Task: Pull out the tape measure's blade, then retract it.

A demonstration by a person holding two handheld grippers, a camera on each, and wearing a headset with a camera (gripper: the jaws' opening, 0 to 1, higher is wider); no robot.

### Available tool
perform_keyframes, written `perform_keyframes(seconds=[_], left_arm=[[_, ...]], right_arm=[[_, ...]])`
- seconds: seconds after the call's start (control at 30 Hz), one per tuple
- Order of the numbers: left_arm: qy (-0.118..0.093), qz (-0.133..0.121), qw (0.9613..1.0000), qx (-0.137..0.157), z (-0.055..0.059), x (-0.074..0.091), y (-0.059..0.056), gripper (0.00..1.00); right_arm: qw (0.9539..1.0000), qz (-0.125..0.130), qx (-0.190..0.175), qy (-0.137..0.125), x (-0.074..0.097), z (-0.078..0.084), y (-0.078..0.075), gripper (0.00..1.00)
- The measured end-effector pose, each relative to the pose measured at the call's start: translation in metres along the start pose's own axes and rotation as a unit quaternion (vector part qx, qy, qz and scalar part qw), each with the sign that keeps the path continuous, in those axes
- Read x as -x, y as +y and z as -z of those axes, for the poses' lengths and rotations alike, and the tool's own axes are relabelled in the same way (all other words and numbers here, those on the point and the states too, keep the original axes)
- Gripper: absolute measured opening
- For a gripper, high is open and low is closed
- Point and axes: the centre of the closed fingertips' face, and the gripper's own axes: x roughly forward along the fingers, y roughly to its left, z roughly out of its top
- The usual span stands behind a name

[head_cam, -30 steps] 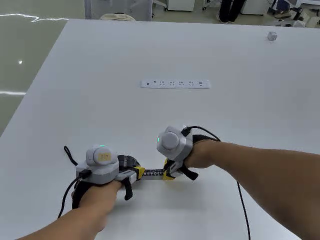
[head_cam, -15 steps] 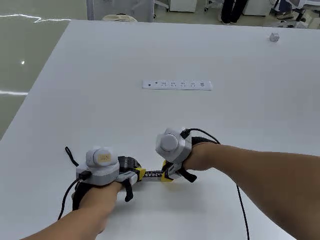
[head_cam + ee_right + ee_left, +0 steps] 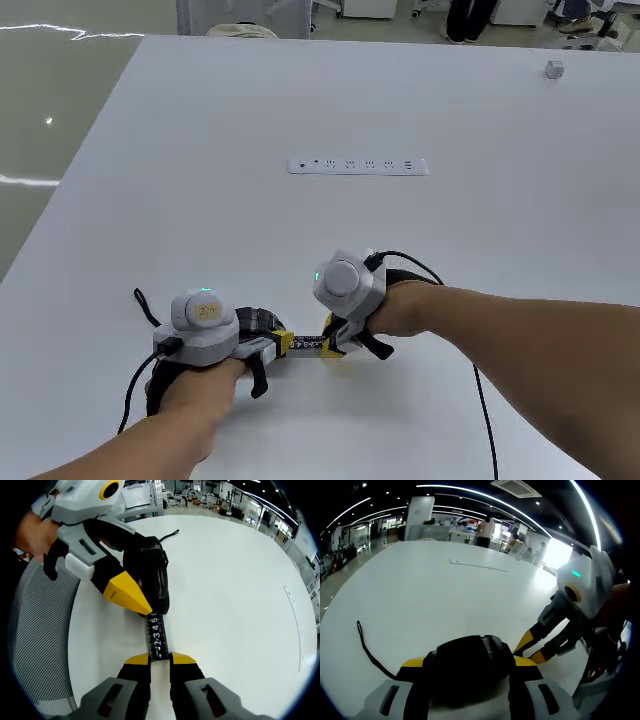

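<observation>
A black tape measure case [image 3: 256,322] rests on the white table [image 3: 330,90], and my left gripper [image 3: 270,345] is shut on it. In the left gripper view the case [image 3: 470,667] sits between the yellow-tipped jaws of the left gripper [image 3: 470,661]. A short length of black numbered blade [image 3: 305,345] runs right from the case to my right gripper [image 3: 330,349], which is shut on its end. In the right gripper view the blade [image 3: 157,635] runs from the right gripper [image 3: 159,658] up to the case [image 3: 150,572]. The case's thin black lanyard [image 3: 367,647] trails over the table.
A white power strip [image 3: 358,165] lies flat mid-table, well beyond the grippers. A small grey object [image 3: 553,69] sits at the far right. A black cable [image 3: 482,395] hangs off the near table edge. A mesh chair [image 3: 40,645] stands beside the table edge.
</observation>
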Motion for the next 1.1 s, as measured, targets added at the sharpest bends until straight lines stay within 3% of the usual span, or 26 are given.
perform_keyframes(seconds=[1.1], left_arm=[[-0.004,0.014,0.9999,0.002,-0.001,0.001,0.001,0.6]], right_arm=[[0.9997,-0.005,0.01,-0.02,-0.015,-0.034,0.008,0.13]])
